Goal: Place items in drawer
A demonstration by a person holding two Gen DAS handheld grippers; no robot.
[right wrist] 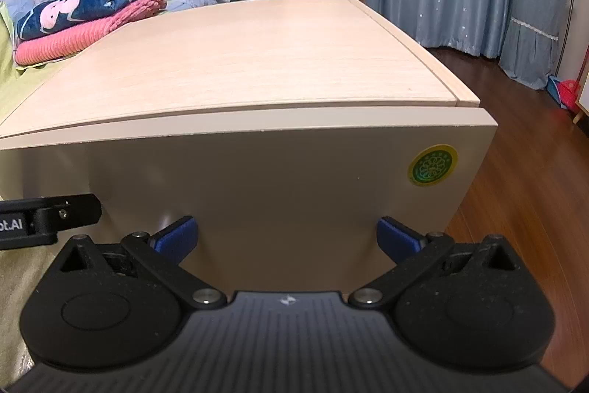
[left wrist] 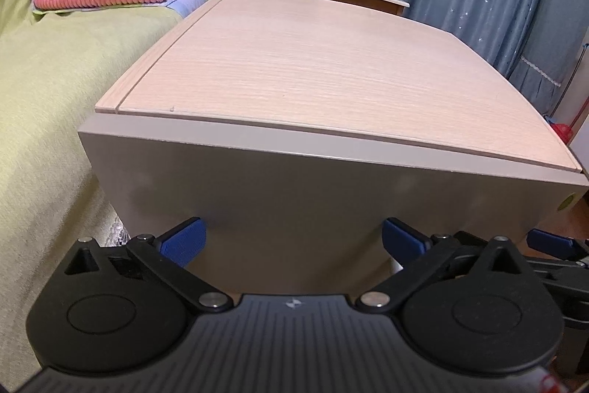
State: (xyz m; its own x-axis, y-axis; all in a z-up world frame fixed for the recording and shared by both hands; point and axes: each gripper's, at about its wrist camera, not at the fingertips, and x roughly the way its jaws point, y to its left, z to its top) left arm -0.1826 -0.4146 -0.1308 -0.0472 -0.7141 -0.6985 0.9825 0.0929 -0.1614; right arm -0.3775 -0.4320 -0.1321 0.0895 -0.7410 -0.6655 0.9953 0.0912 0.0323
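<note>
While both tools face the closed drawer front (right wrist: 257, 179) of a pale wooden cabinet (left wrist: 294, 69), the left gripper (left wrist: 294, 238) and right gripper (right wrist: 287, 234) gape wide, holding nothing. No handle shows, so a pull could slip. Items to store are nowhere visible; the cabinet's lower part is cut off.

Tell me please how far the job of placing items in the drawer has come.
Nothing looks done yet. The beige drawer front of the light wooden cabinet is closed, and its top carries nothing. In hand: nothing; the left gripper and right gripper are both open and empty, facing that front. Left: opening the drawer, fetching items, placing them. No items to place are clearly in view.
</note>
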